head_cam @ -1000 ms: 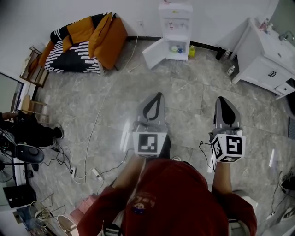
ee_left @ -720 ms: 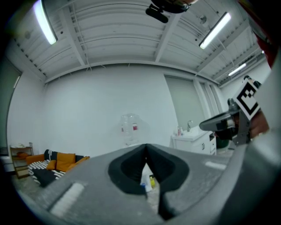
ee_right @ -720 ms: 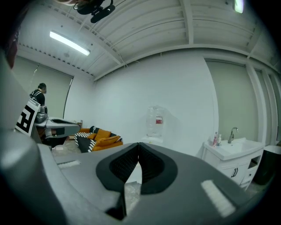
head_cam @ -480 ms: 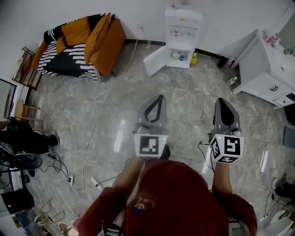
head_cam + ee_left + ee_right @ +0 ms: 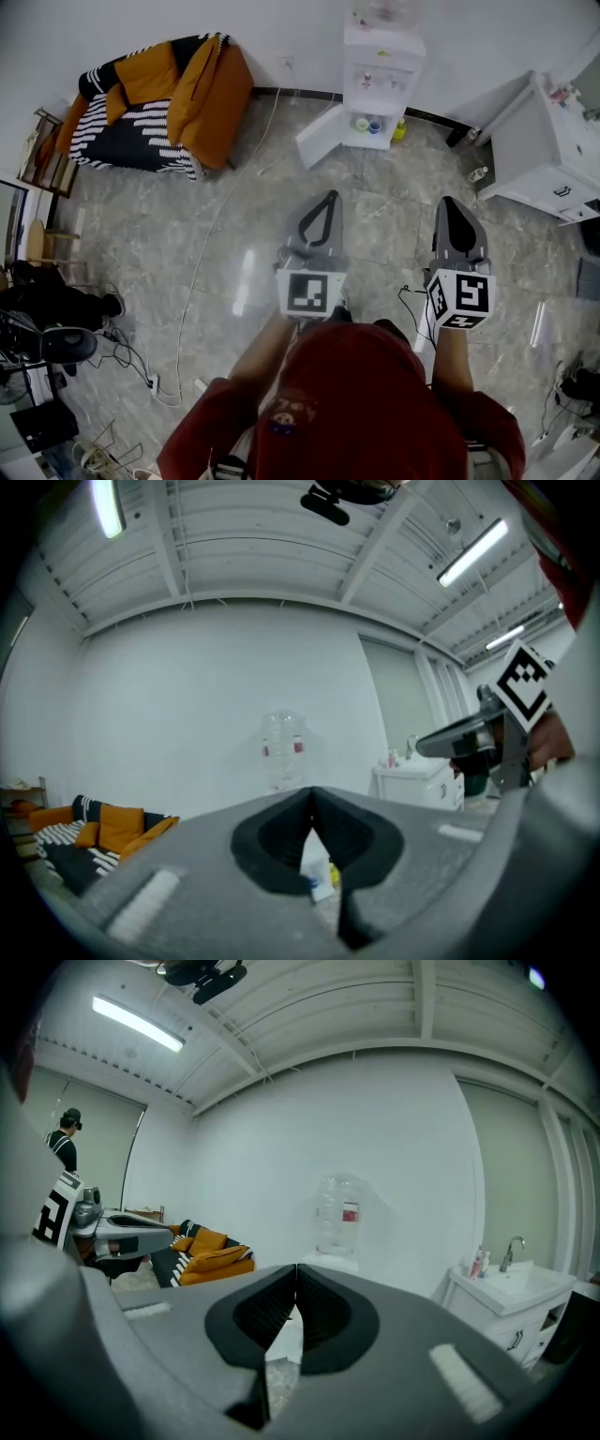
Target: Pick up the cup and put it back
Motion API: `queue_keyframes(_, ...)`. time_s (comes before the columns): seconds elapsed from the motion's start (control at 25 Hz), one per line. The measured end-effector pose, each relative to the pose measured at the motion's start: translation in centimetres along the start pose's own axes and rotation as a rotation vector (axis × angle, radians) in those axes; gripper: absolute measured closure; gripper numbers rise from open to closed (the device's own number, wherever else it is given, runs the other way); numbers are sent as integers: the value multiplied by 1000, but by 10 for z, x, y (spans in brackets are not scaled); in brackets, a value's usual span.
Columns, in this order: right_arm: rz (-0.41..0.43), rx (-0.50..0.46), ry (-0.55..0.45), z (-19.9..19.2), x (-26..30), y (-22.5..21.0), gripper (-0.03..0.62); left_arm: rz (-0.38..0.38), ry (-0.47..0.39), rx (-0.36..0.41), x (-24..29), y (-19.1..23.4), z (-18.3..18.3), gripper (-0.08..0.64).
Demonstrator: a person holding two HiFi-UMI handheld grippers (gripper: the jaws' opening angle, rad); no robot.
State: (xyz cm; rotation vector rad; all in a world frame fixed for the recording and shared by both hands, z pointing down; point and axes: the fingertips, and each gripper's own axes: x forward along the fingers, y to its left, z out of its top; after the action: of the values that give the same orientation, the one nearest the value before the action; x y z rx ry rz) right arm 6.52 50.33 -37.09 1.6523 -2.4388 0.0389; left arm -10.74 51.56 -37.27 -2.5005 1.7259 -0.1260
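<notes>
The grey marble floor [image 5: 187,244] filled most of the head view, with the orange-cushioned sofa [image 5: 159,98] at the upper left and the white vanity cabinet [image 5: 544,155] at the right edge. At the top centre stood the water dispenser [image 5: 380,66], its lower door [image 5: 319,137] swung open toward the left. You held both forearms stretched forward side by side out of your red sleeves, low in the frame, each gripper pointing toward the top of the picture at the dispenser and lying about level. The left gripper [image 5: 325,197] sat at the frame's centre and the right gripper [image 5: 454,202] to its right, well apart from each other and from the dispenser. Both were clenched tight, pads meeting at the tips with nothing caught between them. In the dispenser's open lower compartment sat a green cup [image 5: 356,123] and just beside it a blue cup [image 5: 374,126]; a yellow bottle [image 5: 400,129] stood on the floor at the dispenser's right.
</notes>
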Motion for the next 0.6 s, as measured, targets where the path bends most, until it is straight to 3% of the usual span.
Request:
queue_keyframes(0.36, -37, 13, 26, 0, 44, -8, 591, -13, -23, -12, 39, 23, -2, 561)
queue_keyframes(0.6, -34, 48, 14, -5, 70, -27, 591, -10, 6, -2, 63, 30, -13, 561)
